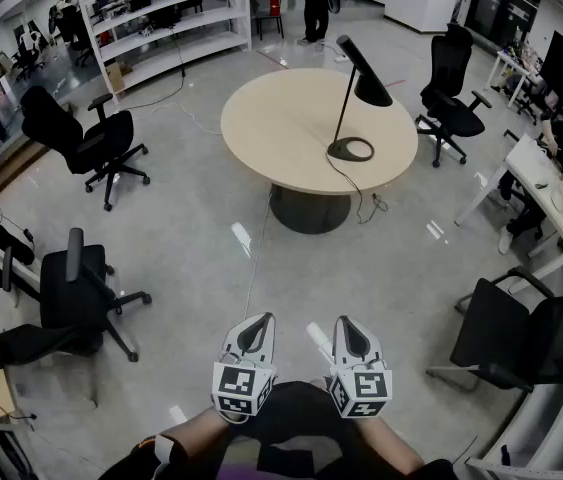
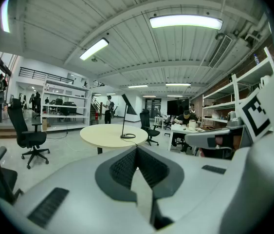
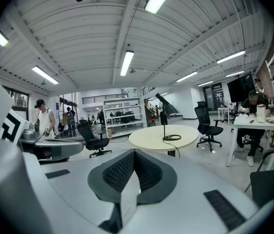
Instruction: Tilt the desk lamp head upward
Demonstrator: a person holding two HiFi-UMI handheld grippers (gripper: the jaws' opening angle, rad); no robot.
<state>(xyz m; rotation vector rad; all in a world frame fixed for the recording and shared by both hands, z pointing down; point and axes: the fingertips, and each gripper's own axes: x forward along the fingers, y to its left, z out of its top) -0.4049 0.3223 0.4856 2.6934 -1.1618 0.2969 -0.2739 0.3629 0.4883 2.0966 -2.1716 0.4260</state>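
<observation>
A black desk lamp (image 1: pixel 365 76) stands on a round beige table (image 1: pixel 281 133), on a ring base (image 1: pixel 350 149) with a thin upright stem; its cone head slopes down to the right. A cord runs off the table's front edge. Both grippers are held low and close to my body, far from the table: the left gripper (image 1: pixel 257 322) and the right gripper (image 1: pixel 347 324) are shut with nothing between the jaws. Beyond the left gripper (image 2: pixel 137 151) the lamp (image 2: pixel 126 101) shows far off. Past the right gripper (image 3: pixel 134 153) the lamp (image 3: pixel 162 100) and table (image 3: pixel 151 138) are also distant.
Grey floor lies between me and the table. Black office chairs stand at the left (image 1: pixel 86 143), near left (image 1: pixel 71 293), far right (image 1: pixel 451 88) and near right (image 1: pixel 531 338). White shelves (image 1: pixel 161 23) line the back; a desk (image 1: pixel 536 183) is at the right. A person (image 1: pixel 315 3) stands far behind.
</observation>
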